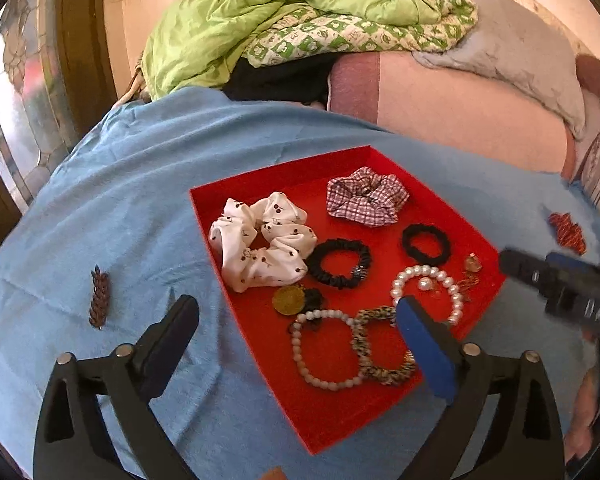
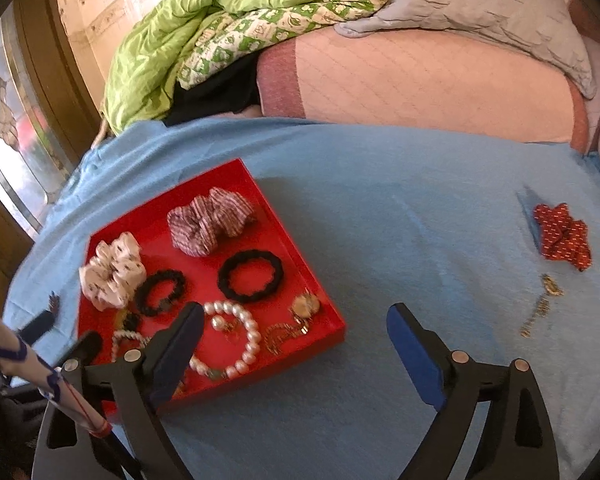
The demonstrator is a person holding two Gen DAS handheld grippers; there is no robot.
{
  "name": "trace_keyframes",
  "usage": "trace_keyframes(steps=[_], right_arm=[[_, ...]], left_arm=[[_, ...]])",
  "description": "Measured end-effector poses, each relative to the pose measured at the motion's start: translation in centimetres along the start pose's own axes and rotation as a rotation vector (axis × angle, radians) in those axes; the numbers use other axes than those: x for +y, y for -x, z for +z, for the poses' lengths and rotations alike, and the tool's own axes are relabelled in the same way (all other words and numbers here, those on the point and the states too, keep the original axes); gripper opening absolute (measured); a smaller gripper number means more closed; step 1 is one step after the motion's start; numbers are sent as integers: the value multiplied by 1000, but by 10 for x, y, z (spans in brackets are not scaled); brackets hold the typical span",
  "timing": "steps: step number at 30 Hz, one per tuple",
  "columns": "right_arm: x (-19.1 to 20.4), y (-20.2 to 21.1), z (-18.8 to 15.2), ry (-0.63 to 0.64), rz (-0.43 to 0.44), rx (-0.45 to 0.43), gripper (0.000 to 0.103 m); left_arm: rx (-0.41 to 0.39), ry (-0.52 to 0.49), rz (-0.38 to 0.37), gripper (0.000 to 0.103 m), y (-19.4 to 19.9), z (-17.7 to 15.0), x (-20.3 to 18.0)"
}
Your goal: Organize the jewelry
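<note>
Your red tray (image 1: 260, 184) sits on the blue cloth (image 2: 380, 208), scrunchies far, pearl bracelet (image 2: 244, 344) near. Your left gripper (image 1: 296, 324) hovers over the tray's near corner, fingers wide, holding nothing. Your right gripper (image 2: 294, 330) hangs right of it, equally wide, holding nothing.

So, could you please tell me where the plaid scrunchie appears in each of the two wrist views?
Left wrist: plaid scrunchie lies right of centre, in the tray's far corner.
Right wrist: plaid scrunchie lies left of centre, near the tray's far edge.
Shared landmark: the red tray.
</note>
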State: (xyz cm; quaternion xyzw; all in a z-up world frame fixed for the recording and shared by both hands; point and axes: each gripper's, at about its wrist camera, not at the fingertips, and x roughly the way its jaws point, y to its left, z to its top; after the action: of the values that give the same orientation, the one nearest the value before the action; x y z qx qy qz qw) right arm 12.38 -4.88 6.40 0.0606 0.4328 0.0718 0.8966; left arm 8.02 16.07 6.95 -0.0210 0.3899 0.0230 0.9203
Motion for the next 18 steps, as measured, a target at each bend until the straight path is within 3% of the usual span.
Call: trace_keyframes(steps=[5, 12, 16, 18], right_arm=[[3, 21, -14, 9, -14, 14, 99], [-1, 56, -49, -38, 22, 34, 100], [0, 83, -78, -6, 0, 16, 100], [0, 96, -89, 11, -20, -4, 100]], left_arm=[[75, 27, 61, 99, 10, -7, -2], [96, 14, 132, 99, 47, -40, -1], [106, 27, 117, 99, 66, -57, 1], [72, 39, 106, 99, 81, -65, 1]])
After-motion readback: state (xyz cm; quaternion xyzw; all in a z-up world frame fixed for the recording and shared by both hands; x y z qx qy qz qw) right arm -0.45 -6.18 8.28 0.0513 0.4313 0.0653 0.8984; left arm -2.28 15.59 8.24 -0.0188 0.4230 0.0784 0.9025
